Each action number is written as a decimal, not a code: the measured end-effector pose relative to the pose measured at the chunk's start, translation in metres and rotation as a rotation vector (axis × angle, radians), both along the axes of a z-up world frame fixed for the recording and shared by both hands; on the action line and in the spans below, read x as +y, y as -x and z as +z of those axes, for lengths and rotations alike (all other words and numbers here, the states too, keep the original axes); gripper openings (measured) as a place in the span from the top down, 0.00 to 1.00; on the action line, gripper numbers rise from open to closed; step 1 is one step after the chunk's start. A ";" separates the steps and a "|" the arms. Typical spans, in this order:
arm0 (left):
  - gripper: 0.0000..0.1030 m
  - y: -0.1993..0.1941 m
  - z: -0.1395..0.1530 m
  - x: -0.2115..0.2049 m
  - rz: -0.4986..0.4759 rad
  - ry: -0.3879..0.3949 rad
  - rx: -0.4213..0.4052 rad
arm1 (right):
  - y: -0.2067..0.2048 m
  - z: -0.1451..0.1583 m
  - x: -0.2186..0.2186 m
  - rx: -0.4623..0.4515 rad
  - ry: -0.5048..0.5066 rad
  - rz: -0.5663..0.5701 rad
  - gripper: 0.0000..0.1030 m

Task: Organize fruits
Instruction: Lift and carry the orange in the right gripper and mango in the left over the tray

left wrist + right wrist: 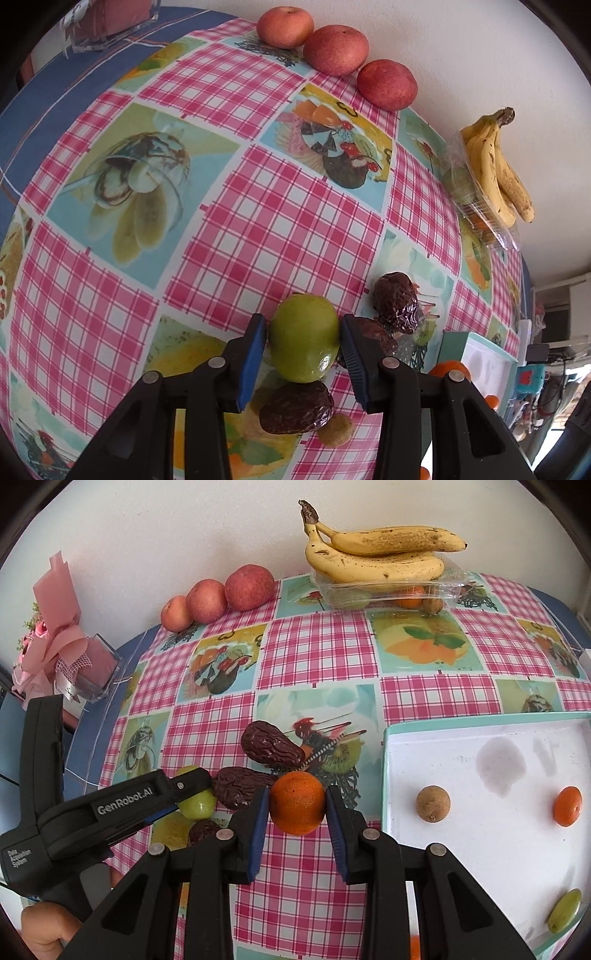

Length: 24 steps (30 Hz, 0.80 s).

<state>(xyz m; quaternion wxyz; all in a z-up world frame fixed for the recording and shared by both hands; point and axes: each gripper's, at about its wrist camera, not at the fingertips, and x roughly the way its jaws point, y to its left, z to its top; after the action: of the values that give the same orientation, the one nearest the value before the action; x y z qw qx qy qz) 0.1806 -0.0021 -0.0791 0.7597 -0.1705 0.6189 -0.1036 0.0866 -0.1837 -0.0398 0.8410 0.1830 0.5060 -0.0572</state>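
Both sets of jaws stand closed on fruit. At the left, the left gripper (pixel 303 341) clamps a green fruit (pixel 303 338) between its blue pads, low over the checked tablecloth (pixel 288 218). Dates crowd it: one date (pixel 295 412) lies directly beneath at 6 o'clock, a second date (pixel 396 302) sits at 2 o'clock of the fruit, and a third, partly hidden, lies just behind the right-hand finger. A small brown fruit (pixel 336 430) rests beside the lower date.

The right gripper (pixel 297 803) holds a small orange (pixel 297 802) squarely, pads on either flank. From it the white tray (pixel 480 849) lies at 3 o'clock, close by, its teal rim the only thing to clear. This hand is judged the nearer to the tray. The tray already carries a brown round fruit (pixel 433 804), another orange (pixel 567 806) and a green fruit at its near edge (pixel 564 910); bare floor remains between them.

Along the wall, three red apples (pixel 218 596) stand in a row at 11 o'clock, and bananas (pixel 376 554) rest on a clear plastic box (pixel 388 590) at 1 o'clock. Neither obstructs the way to the tray. A lift by the left hand risks nudging the dates.
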 end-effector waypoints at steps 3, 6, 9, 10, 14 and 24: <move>0.57 0.001 0.000 0.000 -0.001 0.000 0.001 | 0.001 0.001 -0.001 0.000 -0.003 -0.005 0.69; 0.57 0.001 0.001 -0.001 -0.012 -0.010 0.002 | 0.002 0.003 -0.001 -0.002 -0.005 -0.006 0.69; 0.59 0.000 0.002 -0.004 -0.026 -0.016 0.000 | 0.002 0.005 -0.001 -0.005 -0.007 -0.007 0.69; 0.59 0.000 0.001 -0.003 -0.028 -0.015 0.000 | 0.002 0.005 -0.001 -0.006 -0.008 -0.007 0.69; 0.59 0.000 0.006 -0.001 -0.018 -0.016 -0.005 | 0.003 0.011 -0.002 -0.013 -0.009 -0.012 0.69; 0.59 0.000 0.048 0.009 0.002 0.020 -0.106 | 0.010 0.034 -0.016 -0.050 -0.001 -0.049 0.69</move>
<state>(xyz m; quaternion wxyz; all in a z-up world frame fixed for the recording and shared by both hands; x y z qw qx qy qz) 0.1801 0.0071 -0.0307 0.7899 -0.1727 0.5765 -0.1180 0.0761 -0.1993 -0.0056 0.8515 0.1972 0.4803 -0.0730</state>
